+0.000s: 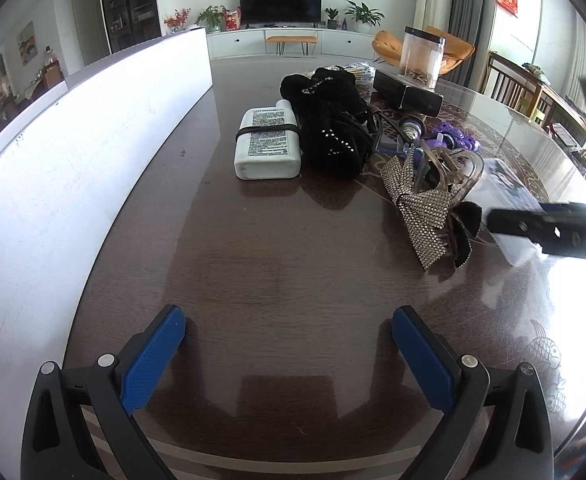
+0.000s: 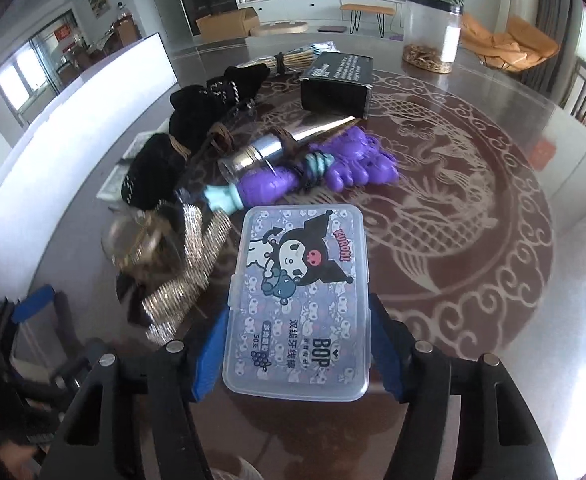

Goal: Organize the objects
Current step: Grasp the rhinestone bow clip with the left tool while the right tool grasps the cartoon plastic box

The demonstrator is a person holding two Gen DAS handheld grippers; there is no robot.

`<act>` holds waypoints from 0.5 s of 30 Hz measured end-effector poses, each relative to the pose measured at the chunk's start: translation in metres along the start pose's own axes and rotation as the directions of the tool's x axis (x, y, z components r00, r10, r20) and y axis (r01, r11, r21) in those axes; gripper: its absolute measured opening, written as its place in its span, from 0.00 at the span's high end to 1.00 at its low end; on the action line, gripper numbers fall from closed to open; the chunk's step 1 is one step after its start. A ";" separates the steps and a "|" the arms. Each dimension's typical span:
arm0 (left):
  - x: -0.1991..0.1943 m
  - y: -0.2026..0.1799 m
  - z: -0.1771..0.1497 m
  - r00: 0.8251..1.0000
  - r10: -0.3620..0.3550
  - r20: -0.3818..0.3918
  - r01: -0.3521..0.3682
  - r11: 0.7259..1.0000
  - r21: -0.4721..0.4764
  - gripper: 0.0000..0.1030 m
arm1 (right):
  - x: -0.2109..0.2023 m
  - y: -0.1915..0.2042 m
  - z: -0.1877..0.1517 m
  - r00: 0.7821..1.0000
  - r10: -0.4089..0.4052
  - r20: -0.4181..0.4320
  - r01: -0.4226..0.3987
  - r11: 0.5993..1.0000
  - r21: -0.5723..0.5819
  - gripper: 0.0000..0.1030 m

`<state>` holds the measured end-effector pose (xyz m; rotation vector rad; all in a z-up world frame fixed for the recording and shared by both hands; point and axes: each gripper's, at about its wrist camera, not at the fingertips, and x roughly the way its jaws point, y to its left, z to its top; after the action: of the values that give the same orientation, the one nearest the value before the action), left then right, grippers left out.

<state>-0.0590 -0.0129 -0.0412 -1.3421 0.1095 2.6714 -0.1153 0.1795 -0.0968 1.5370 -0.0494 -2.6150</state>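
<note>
Above the patterned glass tabletop [image 2: 473, 200], the right gripper [image 2: 297, 344] clamps the Kuromi floss-pick box [image 2: 299, 300] by its long sides, seemingly for carrying, while the left gripper [image 1: 289, 356] hovers spread and empty, well short of the white bottle [image 1: 267, 144].

The clear floss box [image 2: 299, 304] is showing a purple cartoon print, the toy [image 2: 345, 164] is looking purple, and the table [image 2: 473, 208] is wearing a dark brown fish pattern.
</note>
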 end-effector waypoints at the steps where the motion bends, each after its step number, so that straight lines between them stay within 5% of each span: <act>1: 0.000 0.000 0.000 1.000 0.000 0.000 0.000 1.000 0.000 0.00 | -0.003 -0.005 -0.005 1.000 -0.013 0.002 0.013 1.000 -0.003 0.39; 10: 0.001 0.000 0.000 1.000 -0.001 0.000 0.001 1.000 0.001 0.00 | -0.021 -0.039 -0.033 0.994 -0.102 0.029 0.101 0.995 0.017 0.38; 15: 0.001 0.000 0.001 1.000 0.000 0.000 0.000 1.000 0.000 0.00 | -0.025 -0.040 -0.042 0.994 -0.091 0.067 0.089 0.996 0.025 0.18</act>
<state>-0.0601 -0.0128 -0.0416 -1.3419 0.1104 2.6716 -0.0696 0.2234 -0.0993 1.4902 -0.0153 -2.7453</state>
